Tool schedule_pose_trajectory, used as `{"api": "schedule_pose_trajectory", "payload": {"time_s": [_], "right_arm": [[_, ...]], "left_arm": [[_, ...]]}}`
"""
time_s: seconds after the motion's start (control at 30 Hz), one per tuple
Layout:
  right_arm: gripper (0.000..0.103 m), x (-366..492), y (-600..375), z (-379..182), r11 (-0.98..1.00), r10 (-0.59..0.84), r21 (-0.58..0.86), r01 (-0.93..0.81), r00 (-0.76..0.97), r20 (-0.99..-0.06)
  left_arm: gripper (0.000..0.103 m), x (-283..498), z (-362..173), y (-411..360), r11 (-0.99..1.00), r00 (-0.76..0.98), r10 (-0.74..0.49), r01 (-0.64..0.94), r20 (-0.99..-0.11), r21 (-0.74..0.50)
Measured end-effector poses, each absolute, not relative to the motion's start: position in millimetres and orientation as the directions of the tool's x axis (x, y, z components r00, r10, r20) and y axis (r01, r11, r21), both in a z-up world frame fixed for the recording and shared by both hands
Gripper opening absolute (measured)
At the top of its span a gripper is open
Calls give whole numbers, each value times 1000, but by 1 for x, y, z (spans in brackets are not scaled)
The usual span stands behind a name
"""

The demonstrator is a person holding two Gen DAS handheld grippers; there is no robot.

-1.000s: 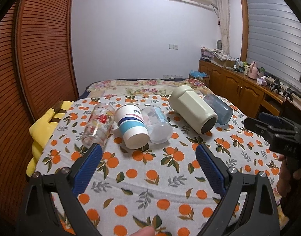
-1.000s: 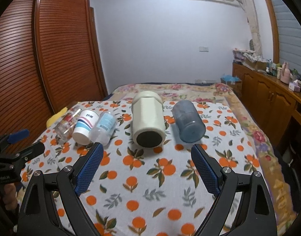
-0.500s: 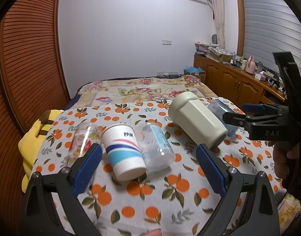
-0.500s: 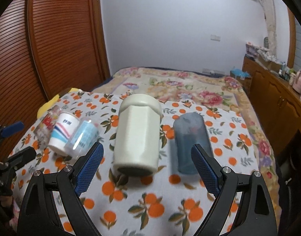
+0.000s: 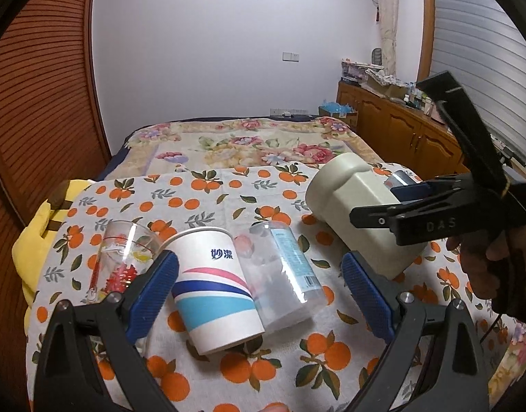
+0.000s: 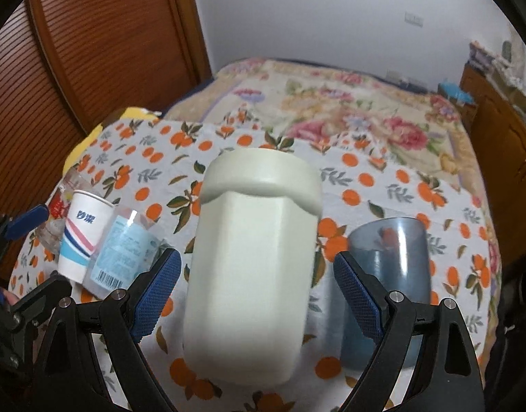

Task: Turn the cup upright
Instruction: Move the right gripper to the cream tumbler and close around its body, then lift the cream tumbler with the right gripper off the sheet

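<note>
Several cups lie on their sides on the orange-print tablecloth [image 5: 228, 374]. My left gripper [image 5: 259, 290] is open around a striped paper cup [image 5: 216, 288] and a clear plastic cup [image 5: 280, 267]. A printed glass [image 5: 120, 261] lies left of its left finger. My right gripper [image 6: 254, 292] is open with a big cream cup [image 6: 252, 261] between its fingers, not touching. That cream cup also shows in the left wrist view [image 5: 359, 213], with the right gripper over it. A blue translucent cup [image 6: 388, 267] lies just right of the right finger.
A yellow cushion [image 5: 39, 226] sits at the table's left edge. A bed with a floral cover [image 5: 242, 144] lies beyond the table. Wooden wardrobe doors [image 5: 39, 103] stand at left, wooden cabinets [image 5: 400, 130] at right.
Both grippers have moved forward and down toward the cups. The left now straddles the paper and clear cups; the right now straddles the cream cup. Both stayed open.
</note>
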State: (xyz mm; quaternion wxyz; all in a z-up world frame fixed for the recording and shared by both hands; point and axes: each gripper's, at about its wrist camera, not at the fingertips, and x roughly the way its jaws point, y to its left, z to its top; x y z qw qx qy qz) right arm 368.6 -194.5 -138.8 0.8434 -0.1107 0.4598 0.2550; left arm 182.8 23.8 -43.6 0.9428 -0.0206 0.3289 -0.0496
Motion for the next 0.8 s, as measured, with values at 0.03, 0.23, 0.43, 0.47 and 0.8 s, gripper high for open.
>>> {"api": "schedule_pose_trajectory", "payload": {"time_s": [0.03, 0.23, 0.43, 0.47, 0.8], "right_arm": [[92, 372, -193, -140, 844, 326, 52, -533, 435, -839], [92, 382, -184, -152, 833, 286, 43, -551, 364, -886], [87, 383, -176, -160, 824, 239, 10, -567, 330, -913], [86, 382, -174, -161, 819, 233, 5, -573, 325, -917], [79, 371, -179, -155, 820, 230, -31, -571, 379, -896]], "left_arm": [[97, 184, -44, 24, 994, 777, -107, 80, -621, -71], [97, 189, -49, 30, 995, 765, -96, 68, -637, -67], [97, 185, -48, 32, 995, 766, -97, 64, -635, -74], [97, 185, -48, 33, 995, 767, -97, 64, -634, -74], [97, 167, -45, 36, 996, 769, -82, 44, -634, -74]]}}
